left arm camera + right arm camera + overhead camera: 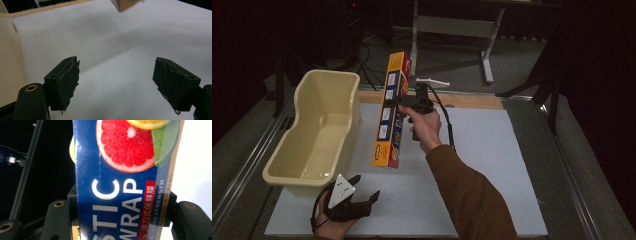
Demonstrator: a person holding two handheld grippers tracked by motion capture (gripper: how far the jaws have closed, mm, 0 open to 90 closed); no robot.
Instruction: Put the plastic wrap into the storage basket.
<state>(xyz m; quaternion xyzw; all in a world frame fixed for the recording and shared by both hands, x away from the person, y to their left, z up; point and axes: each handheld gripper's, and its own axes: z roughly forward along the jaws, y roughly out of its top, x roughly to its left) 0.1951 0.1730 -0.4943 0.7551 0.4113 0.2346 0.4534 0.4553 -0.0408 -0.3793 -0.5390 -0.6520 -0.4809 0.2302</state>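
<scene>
A long plastic wrap box (392,112), orange and blue, hangs tilted above the white mat, just right of the cream tub (319,132). My right gripper (404,102) is shut on its upper part. In the right gripper view the box's blue face (120,182), with a grapefruit picture and white lettering, sits clamped between the jaws. My left gripper (362,192) rests low at the mat's front left, near the tub's front corner. Its jaws stand wide open over bare mat, with nothing between the pads (66,82). One end of the box (123,3) shows at the top of the left gripper view.
The white mat (492,165) covers most of the table. The tub stands empty along its left side. A wooden strip (472,101) runs along the mat's far edge. Beyond it lie a small white piece (432,81), cables, and the metal legs of a stand (487,60).
</scene>
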